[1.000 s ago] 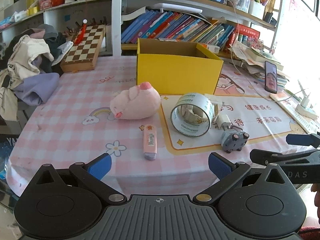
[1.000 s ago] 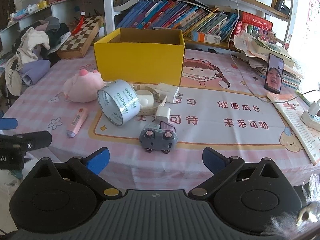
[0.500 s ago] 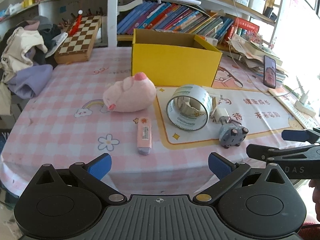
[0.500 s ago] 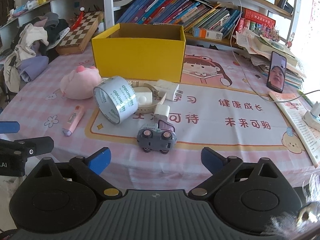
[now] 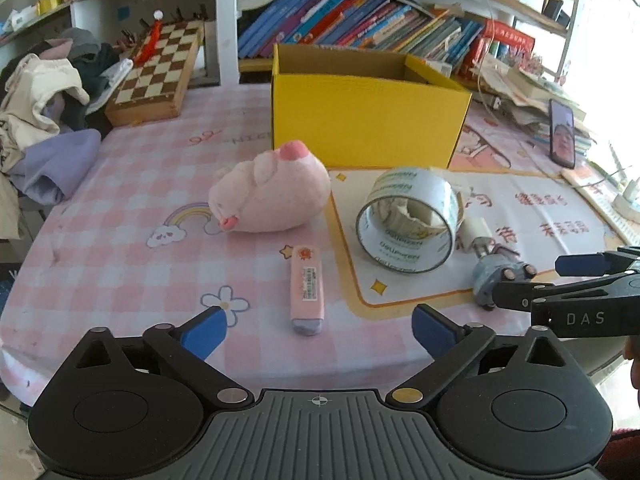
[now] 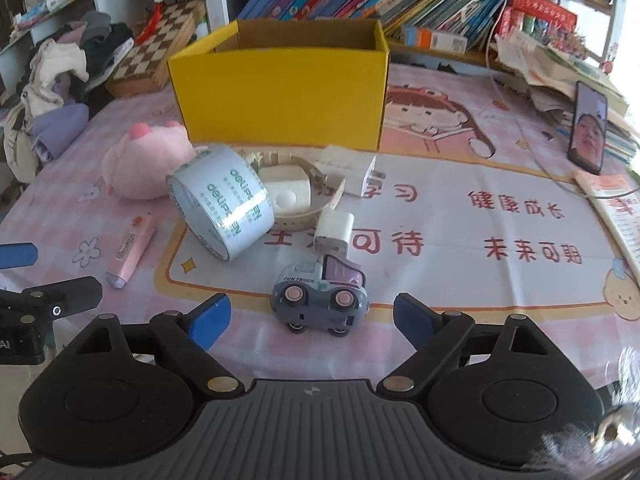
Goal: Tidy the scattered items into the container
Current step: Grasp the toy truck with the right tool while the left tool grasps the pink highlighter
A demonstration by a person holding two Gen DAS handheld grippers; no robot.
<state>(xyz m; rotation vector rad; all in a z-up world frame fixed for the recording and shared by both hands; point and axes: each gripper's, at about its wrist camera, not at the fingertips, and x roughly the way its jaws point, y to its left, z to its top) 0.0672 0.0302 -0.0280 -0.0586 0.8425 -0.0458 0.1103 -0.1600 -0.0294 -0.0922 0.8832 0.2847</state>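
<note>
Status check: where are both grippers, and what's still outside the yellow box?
Left gripper and right gripper open, empty. Grey toy truck, pink plush pig, clear tape roll, pink eraser stick still outside yellow cardboard box. Nothing blocking.

Both tongs—left (image 5: 316, 330), right (image 6: 312, 320)—wide open, empty, level

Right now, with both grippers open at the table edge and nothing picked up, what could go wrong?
1. The toy truck sits on wheels between the right gripper fingertips; a glancing touch may roll it away.
2. The tape roll stands on edge against the watch strap and could roll if bumped.
3. The pink tube lies flat before the left gripper; open fingers may slide it instead of gripping.
</note>
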